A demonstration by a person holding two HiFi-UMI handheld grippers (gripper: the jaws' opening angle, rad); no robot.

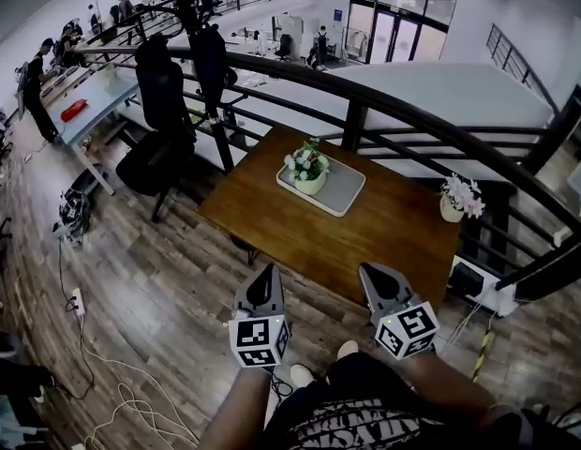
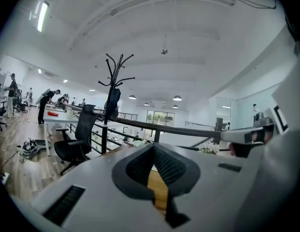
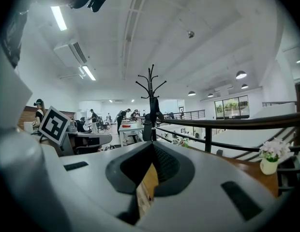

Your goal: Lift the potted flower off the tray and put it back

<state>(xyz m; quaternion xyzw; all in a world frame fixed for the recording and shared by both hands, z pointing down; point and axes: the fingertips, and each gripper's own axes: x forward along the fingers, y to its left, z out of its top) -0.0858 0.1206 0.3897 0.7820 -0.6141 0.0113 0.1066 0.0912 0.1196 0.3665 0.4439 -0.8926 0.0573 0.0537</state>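
Observation:
The potted flower (image 1: 307, 169), white blooms in a pale pot, stands on the left part of a grey tray (image 1: 342, 190) on the wooden table (image 1: 384, 232). Both grippers hover level at the table's near edge, well short of the tray. My left gripper (image 1: 269, 270) is shut with nothing in it, its tips meeting in the left gripper view (image 2: 153, 146). The right gripper (image 1: 370, 270) is likewise shut and empty (image 3: 152, 146). In the right gripper view the potted flower (image 3: 181, 142) shows small, just past the jaws.
A second potted flower (image 1: 459, 198) sits at the table's right edge, also seen as the second potted flower (image 3: 272, 153). A dark curved railing (image 1: 412, 120) runs behind the table. A coat stand (image 1: 192, 54) and an office chair (image 1: 155, 157) stand to the left; cables lie on the floor.

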